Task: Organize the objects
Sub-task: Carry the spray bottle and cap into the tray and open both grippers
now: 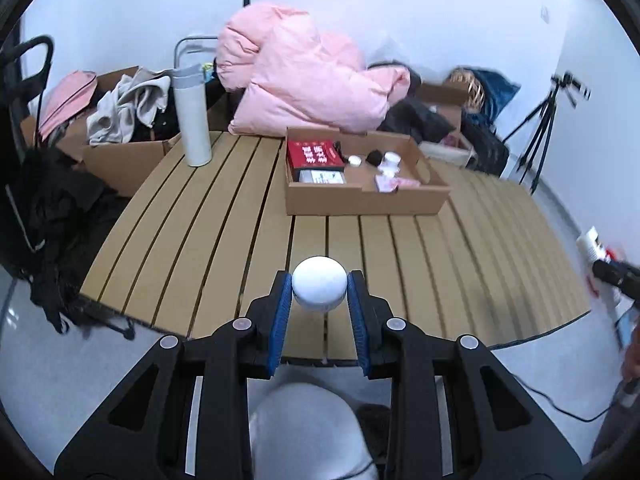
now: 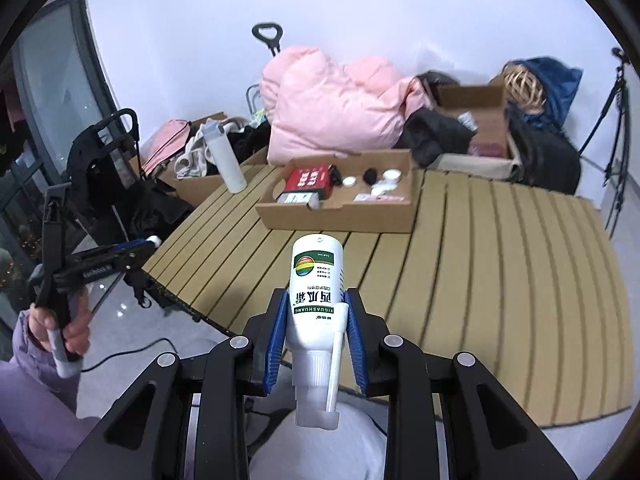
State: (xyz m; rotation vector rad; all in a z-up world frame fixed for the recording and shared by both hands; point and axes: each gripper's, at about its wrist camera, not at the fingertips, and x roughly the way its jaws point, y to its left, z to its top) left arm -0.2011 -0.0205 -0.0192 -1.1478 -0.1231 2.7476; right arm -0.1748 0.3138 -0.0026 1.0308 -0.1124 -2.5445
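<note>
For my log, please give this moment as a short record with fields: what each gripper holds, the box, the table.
left gripper: shut on a small white jar, held above the near edge of the table
right gripper: shut on a white spray bottle, nozzle end toward the camera
box: open cardboard tray on the table, holding a red packet and small white jars
table: tan slats; a tall white flask stands at its far left
behind: pink quilt
</note>
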